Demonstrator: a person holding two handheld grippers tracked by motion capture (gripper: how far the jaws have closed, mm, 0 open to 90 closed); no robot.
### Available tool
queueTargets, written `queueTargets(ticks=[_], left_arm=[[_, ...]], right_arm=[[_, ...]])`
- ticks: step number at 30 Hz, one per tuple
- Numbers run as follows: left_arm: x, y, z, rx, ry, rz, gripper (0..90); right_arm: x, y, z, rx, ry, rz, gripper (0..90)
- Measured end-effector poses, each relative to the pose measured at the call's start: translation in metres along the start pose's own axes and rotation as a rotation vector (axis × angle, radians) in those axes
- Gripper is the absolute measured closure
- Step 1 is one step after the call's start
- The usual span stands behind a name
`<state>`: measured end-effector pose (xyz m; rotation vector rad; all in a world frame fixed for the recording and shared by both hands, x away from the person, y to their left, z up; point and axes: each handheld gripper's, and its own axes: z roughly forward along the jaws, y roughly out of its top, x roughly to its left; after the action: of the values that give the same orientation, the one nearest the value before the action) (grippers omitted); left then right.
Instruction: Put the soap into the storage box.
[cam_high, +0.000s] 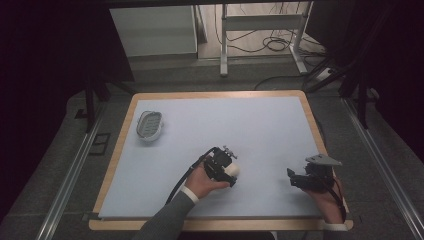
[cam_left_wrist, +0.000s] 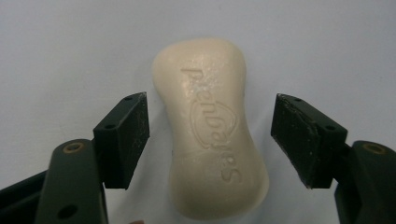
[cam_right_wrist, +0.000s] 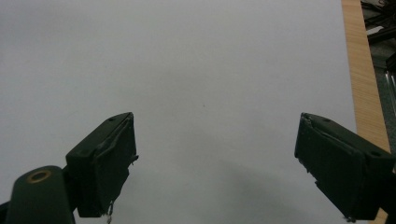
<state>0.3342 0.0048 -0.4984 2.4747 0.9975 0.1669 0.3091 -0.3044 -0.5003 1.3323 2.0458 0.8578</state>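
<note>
**Soap bar framed by spread jaws**

The left gripper stood wide open, its jaws flanking a cream soap bar lying flat on the pale blue mat, neither pad touching it. The right gripper was likewise spread wide, holding nothing, near the mat's right edge. A soap dish sat well apart at far left.

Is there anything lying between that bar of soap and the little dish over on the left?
Nothing visible. The soap sits between the open jaws of the left gripper, and the dish lies further back and to the left. Bare mat stretches between them.
</note>
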Motion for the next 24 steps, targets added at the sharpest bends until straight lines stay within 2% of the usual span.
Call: queueTargets(ticks=[5, 7, 11, 20, 22, 24], left_arm=[[-0.0004, -0.0004, 0.0056, 0.033, 0.022, -0.006, 37.0], [-0.001, 0.0, 0.0068, 0.042, 0.017, -0.009, 39.7], [-0.0033, 0.0001, 0.0089, 0.042, 0.022, -0.009, 48.4], [0.0007, -0.0014, 0.0065, 0.049, 0.009, 0.006, 49.4], [-0.0007, -0.0025, 0.0035, 0.032, 0.027, 0.012, 49.4], [-0.001, -0.0031, 0.0009, 0.025, 0.014, 0.016, 49.5]], right_arm=[[0.0018, -0.0001, 0.0007, -0.003, 0.001, -0.003, 12.6], [0.0028, 0.0001, 0.001, -0.008, 0.01, 0.001, 12.6], [0.0035, -0.0002, 0.0017, -0.005, 0.008, -0.005, 12.6], [0.0016, -0.0009, 0.001, -0.007, 0.001, 0.001, 12.6], [0.0014, -0.0007, 0.0008, -0.011, -0.001, -0.001, 12.6], [0.0013, -0.0006, 0.0006, -0.015, -0.004, 0.0, 12.6]])
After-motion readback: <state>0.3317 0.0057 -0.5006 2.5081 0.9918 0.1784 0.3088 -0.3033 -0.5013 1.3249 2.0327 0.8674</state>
